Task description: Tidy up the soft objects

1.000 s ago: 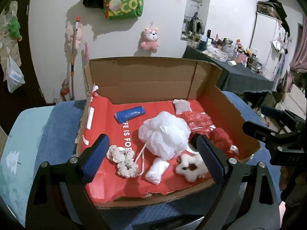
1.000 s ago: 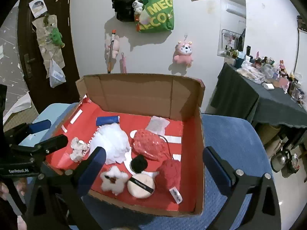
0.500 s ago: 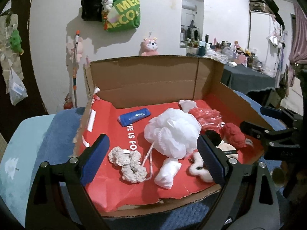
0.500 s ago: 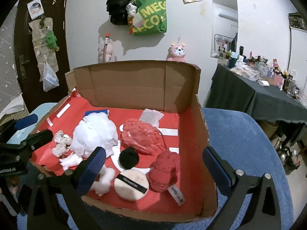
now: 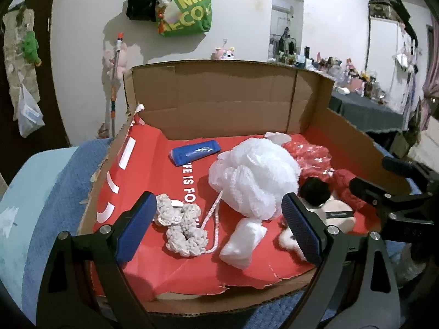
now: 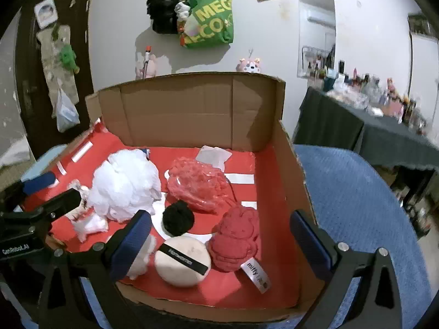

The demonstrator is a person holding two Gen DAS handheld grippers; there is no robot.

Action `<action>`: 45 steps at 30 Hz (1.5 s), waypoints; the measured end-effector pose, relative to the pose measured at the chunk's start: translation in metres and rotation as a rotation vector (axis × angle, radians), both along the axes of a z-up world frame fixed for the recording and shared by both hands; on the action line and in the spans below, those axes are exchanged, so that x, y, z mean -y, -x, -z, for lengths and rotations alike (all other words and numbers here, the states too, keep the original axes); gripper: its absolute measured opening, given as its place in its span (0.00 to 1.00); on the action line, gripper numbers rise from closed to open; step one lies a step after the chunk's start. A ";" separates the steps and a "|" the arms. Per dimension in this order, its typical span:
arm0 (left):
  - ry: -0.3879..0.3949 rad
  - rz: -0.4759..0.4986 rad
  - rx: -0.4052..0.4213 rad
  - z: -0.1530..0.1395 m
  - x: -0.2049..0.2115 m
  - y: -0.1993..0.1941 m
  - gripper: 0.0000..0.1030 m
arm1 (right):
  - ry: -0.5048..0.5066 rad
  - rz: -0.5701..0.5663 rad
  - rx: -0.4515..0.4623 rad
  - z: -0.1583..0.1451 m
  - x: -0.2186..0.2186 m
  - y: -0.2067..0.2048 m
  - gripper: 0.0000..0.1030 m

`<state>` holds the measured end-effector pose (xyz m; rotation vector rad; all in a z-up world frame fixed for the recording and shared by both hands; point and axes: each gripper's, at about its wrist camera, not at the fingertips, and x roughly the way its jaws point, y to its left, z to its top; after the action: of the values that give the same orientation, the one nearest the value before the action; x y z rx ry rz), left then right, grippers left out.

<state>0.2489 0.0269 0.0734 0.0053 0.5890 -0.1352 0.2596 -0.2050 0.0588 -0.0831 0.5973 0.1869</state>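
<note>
As far as I can tell, nothing's been sorted yet. Everything is heaped loose on the red liner of the cardboard box (image 5: 225,101): white loofah (image 5: 253,175), crochet scrunchie (image 5: 183,224), small white pouch (image 5: 242,242), blue pack (image 5: 196,153) up near the back wall, red mesh bag (image 6: 199,185), black pom-pom (image 6: 178,218), round puff (image 6: 182,260) and red plush (image 6: 236,240) with its tag. No piles, no groups, so I'd say the whole job is still ahead.

Left gripper (image 5: 219,230) has its jaws wide apart with nothing between them, hovering over the near edge of the box by the scrunchie. Right gripper (image 6: 219,242) is also spread wide and empty, sitting over the puff/plush corner.

Hard-to-see stuff: there's a fluffy white thing (image 6: 140,260) mostly hidden behind a finger in both views, can't say what it is. A pale flat piece (image 6: 214,156) at the back could be cloth or plastic. The loofah blocks most of the blue pack from the right camera. No clue where sorted items are supposed to go, no second container in sight.
</note>
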 end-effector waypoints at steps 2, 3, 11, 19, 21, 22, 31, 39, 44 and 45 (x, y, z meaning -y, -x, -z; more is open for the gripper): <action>-0.011 -0.008 0.007 0.002 0.002 0.000 0.91 | 0.017 0.008 0.004 0.002 -0.003 0.000 1.00; -0.012 -0.012 0.009 0.003 0.002 0.000 0.91 | 0.025 0.011 0.009 0.004 -0.004 0.001 1.00; 0.003 -0.017 0.012 0.006 -0.001 0.001 0.91 | -0.003 0.023 0.023 0.006 -0.003 0.004 1.00; -0.004 -0.010 0.016 0.007 0.000 0.004 0.91 | 0.024 0.027 0.036 0.009 -0.009 0.005 1.00; -0.001 -0.009 0.014 0.008 0.000 0.004 0.91 | 0.026 0.028 0.039 0.009 -0.010 0.005 1.00; -0.001 -0.011 0.013 0.008 0.000 0.005 0.91 | 0.025 0.031 0.041 0.009 -0.009 0.006 1.00; 0.005 -0.007 0.017 0.008 0.000 0.006 0.91 | 0.031 0.036 0.047 0.009 -0.008 0.007 1.00; 0.005 -0.007 0.017 0.008 0.001 0.006 0.91 | 0.031 0.038 0.049 0.010 -0.007 0.008 1.00; 0.005 -0.007 0.017 0.008 0.001 0.007 0.91 | 0.028 0.038 0.049 0.010 -0.006 0.008 1.00; 0.005 -0.007 0.017 0.008 0.001 0.007 0.91 | 0.028 0.038 0.050 0.010 -0.007 0.008 1.00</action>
<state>0.2423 0.0263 0.0653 -0.0006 0.5719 -0.1294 0.2520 -0.1979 0.0491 -0.1033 0.5515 0.1392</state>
